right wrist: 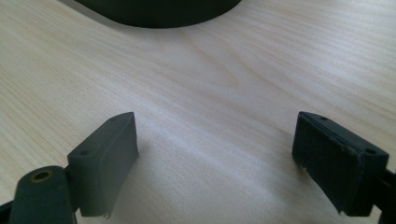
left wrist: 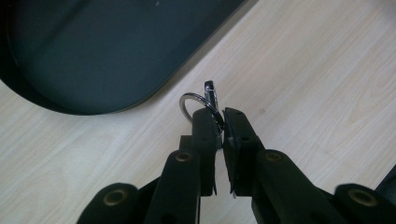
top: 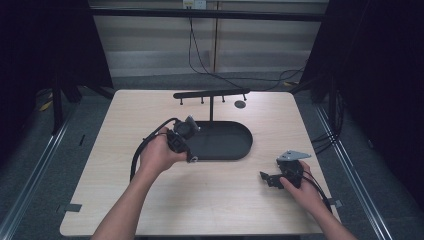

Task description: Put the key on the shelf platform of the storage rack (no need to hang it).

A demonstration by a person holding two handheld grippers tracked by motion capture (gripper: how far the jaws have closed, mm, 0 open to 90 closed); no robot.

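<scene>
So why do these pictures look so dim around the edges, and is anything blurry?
High view: light falls on the table, the surroundings go near black, and a pale glare sits on its far edge. Left gripper view: the key ring glints and stays fairly sharp, while the near parts of the left gripper are soft. Right gripper view: the right gripper casts faint shadows on the wood; the tray is blurred.

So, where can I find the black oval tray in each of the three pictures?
High view: the black oval tray lies at the table's middle, right beside the left gripper.
Left gripper view: it fills the upper left, beyond the closed jaws that hold a metal key ring.
Right gripper view: a slice of its rim sits at the top edge.
Shared landmark: the light wooden table.
</scene>
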